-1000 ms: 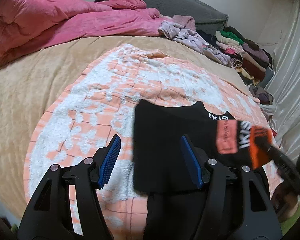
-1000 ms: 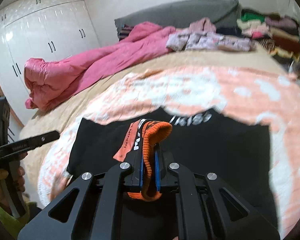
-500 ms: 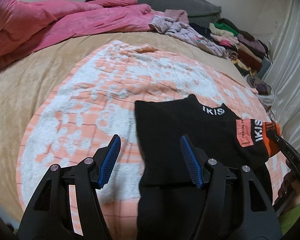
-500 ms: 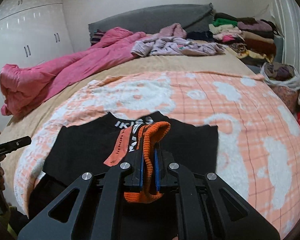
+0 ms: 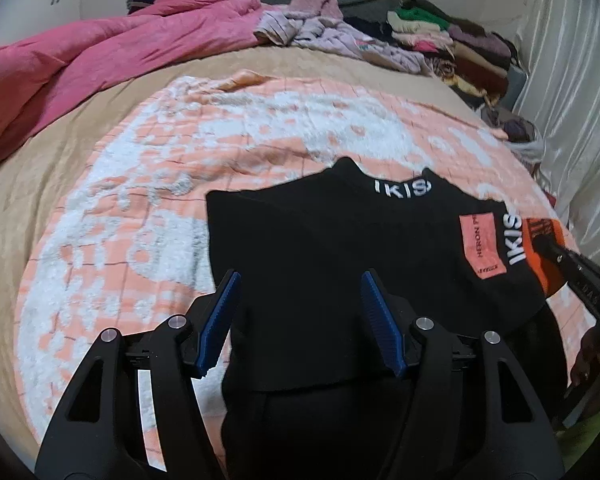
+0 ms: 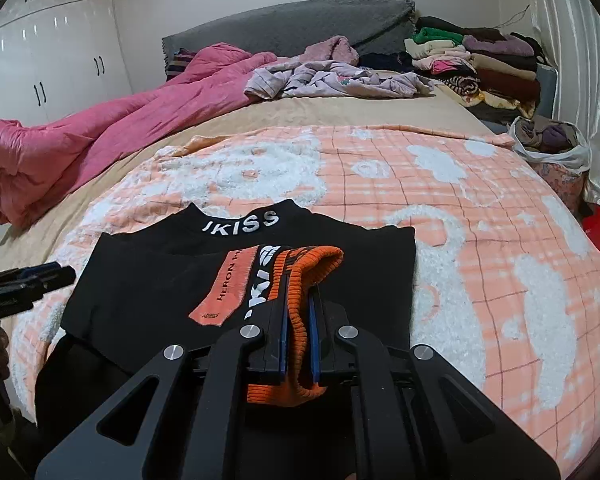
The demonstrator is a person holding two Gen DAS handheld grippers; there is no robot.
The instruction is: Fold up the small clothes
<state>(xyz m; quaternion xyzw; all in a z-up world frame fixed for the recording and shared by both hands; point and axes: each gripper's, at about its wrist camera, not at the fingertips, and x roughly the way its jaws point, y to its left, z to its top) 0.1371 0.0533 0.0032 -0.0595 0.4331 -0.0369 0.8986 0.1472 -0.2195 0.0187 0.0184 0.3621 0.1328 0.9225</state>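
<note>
Since the earlier frames, the sleeve with the orange cuff [image 6: 300, 320] is carried further across the black sweater [image 5: 320, 248], and the left tongs [image 5: 298, 320] are brought over its left portion.

Black sweater: laid flat on the peach-and-white blanket [image 6: 480, 208] on the bed [image 6: 340, 110]; collar lettered in white, turned toward the headboard; sleeve with an orange patch [image 5: 482, 246] folded over the body.

Right tongs [image 6: 298, 332]: pressed together, pinching the orange cuff.

Left tongs: spread, nothing gripped, hovering above the sweater's near part.

Pink duvet [image 6: 100, 128]: bunched at the bed's far left.

Loose lilac garments [image 6: 332, 76]: beside the duvet.

Stacked clothes [image 6: 480, 60]: piled at the far right corner.
</note>
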